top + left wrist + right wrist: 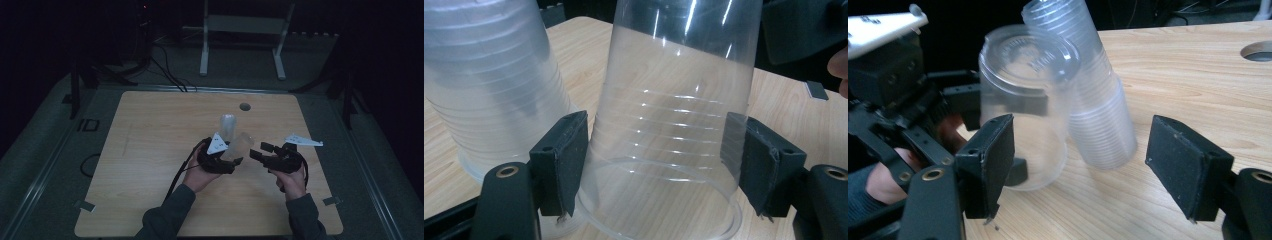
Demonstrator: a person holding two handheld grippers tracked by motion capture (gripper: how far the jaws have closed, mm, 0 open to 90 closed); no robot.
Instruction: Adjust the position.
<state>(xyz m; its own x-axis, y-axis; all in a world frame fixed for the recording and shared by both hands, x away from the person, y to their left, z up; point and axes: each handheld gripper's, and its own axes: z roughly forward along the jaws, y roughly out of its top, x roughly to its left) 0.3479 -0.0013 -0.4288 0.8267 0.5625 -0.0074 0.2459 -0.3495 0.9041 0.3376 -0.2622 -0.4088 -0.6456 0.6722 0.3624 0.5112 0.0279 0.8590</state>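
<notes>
A clear plastic cup (241, 145) (674, 100) is held upside down and tilted between the jaws of my left gripper (235, 156) (659, 160), whose pads press on its ribbed wall near the rim. Its rim hangs just over the wooden table (150, 150). Right behind it, a stack of clear cups (228, 126) (489, 90) (1093, 100) stands upside down on the table. My right gripper (261, 150) (1080, 165) is open to the right of the held cup (1023, 100), with nothing between its jaws.
A round hole (244, 106) (1260, 50) is cut in the table near its far edge. A white metal frame (245, 25) and cables lie on the floor beyond. Tape marks (84, 205) sit by the near corners.
</notes>
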